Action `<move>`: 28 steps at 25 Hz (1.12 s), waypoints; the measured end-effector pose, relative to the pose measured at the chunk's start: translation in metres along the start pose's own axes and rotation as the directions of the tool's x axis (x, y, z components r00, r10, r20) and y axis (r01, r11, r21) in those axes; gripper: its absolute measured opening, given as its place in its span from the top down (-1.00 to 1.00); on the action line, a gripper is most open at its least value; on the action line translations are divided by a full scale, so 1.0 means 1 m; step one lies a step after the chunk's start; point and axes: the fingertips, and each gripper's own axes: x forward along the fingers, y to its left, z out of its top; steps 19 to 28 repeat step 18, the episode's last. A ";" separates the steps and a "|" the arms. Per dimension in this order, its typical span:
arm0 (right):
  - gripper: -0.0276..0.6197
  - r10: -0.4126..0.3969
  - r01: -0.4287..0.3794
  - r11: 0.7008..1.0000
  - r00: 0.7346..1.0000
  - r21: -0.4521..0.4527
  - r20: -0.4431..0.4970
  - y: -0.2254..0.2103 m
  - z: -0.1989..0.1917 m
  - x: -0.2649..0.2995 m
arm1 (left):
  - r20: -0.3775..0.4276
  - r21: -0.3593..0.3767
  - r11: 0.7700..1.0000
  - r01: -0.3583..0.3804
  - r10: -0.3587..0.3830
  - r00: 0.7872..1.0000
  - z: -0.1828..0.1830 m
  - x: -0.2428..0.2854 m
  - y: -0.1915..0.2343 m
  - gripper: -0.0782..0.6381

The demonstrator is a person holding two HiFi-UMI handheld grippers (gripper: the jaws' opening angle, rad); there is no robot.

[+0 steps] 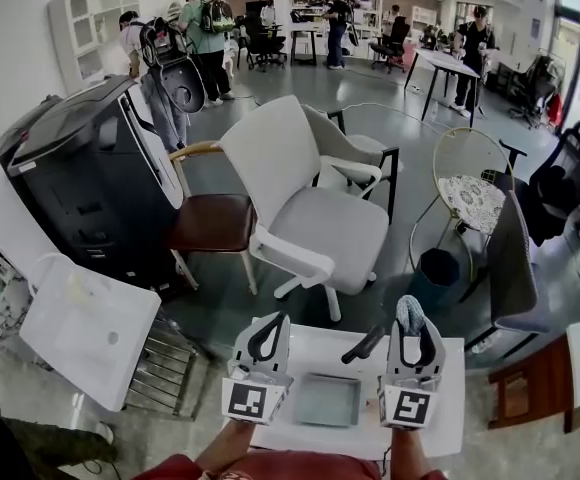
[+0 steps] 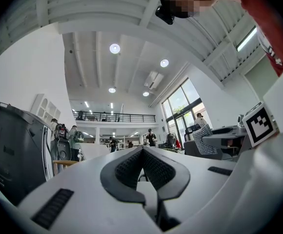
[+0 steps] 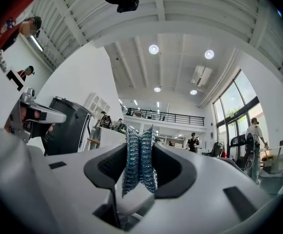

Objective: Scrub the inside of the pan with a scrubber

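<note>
A square grey pan (image 1: 325,400) with a black handle (image 1: 363,345) lies on the small white table (image 1: 448,408) right below me. Both grippers are raised and point up and away from it, one on each side. My right gripper (image 1: 411,320) is shut on a blue-silver mesh scrubber (image 1: 410,313). In the right gripper view the scrubber (image 3: 140,162) is folded and squeezed between the dark pads (image 3: 168,167). My left gripper (image 1: 267,336) is shut with nothing in it; its pads (image 2: 127,172) meet at the tips in the left gripper view.
A white office chair (image 1: 305,208) and a brown-seated chair (image 1: 210,221) stand just past the table. A black cabinet (image 1: 80,183) is at the left, with a white board (image 1: 88,330) and a wire rack (image 1: 165,368) below it. Several people stand far back.
</note>
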 end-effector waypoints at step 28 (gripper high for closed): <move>0.39 0.009 -0.009 1.000 1.000 -0.022 -0.021 0.008 -0.001 -0.005 | 0.036 -0.011 1.000 -0.008 0.009 0.999 0.005 -0.005 0.000 0.76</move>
